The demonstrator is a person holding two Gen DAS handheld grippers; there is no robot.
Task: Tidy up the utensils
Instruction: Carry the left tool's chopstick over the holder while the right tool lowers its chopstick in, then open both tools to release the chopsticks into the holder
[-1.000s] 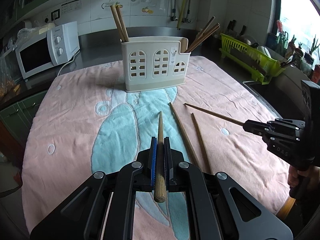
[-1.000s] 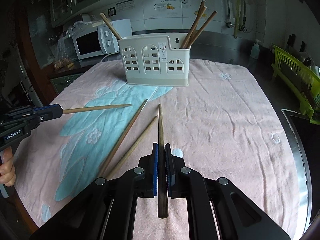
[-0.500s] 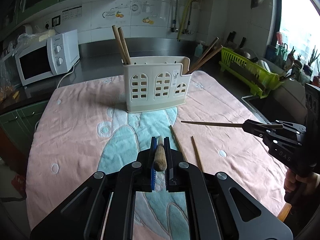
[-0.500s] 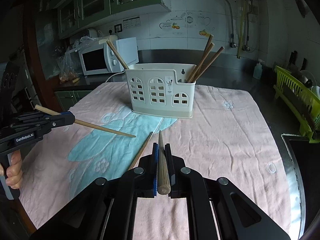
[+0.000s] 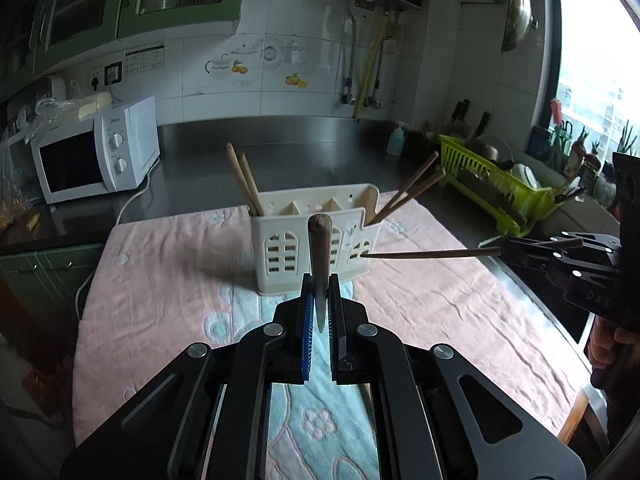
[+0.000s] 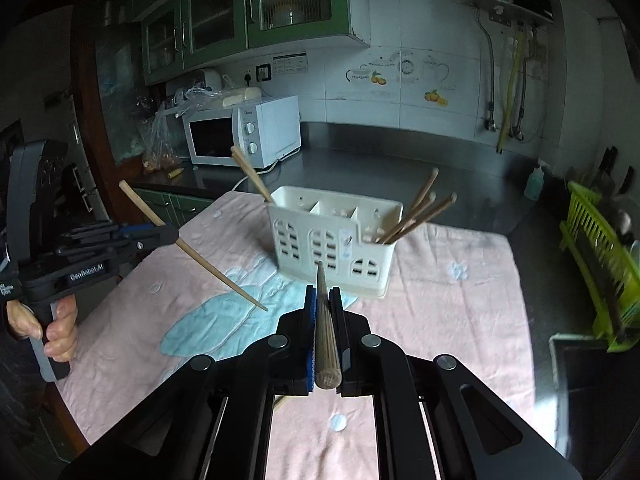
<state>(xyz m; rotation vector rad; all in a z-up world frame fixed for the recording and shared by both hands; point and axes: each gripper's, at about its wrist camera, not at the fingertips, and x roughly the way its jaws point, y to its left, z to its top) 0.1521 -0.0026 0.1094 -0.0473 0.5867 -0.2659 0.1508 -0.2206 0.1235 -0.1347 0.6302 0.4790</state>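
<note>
A cream utensil holder stands on the pink towel. Two wooden chopsticks lean in its left compartment and several in its right one. My left gripper is shut on a chopstick, held above the towel with its thick end tilted up. My right gripper is shut on another chopstick, whose tip points toward the holder. Both are held in front of the holder, clear of it.
A white microwave sits on the dark counter at the back left. A green dish rack stands to the right. An end of a loose chopstick shows on the towel under my right gripper.
Both grippers have risen off the towel, each carrying its chopstick. The left chopstick has tipped, its thick end now up. The loose chopsticks on the towel are now mostly out of sight.
</note>
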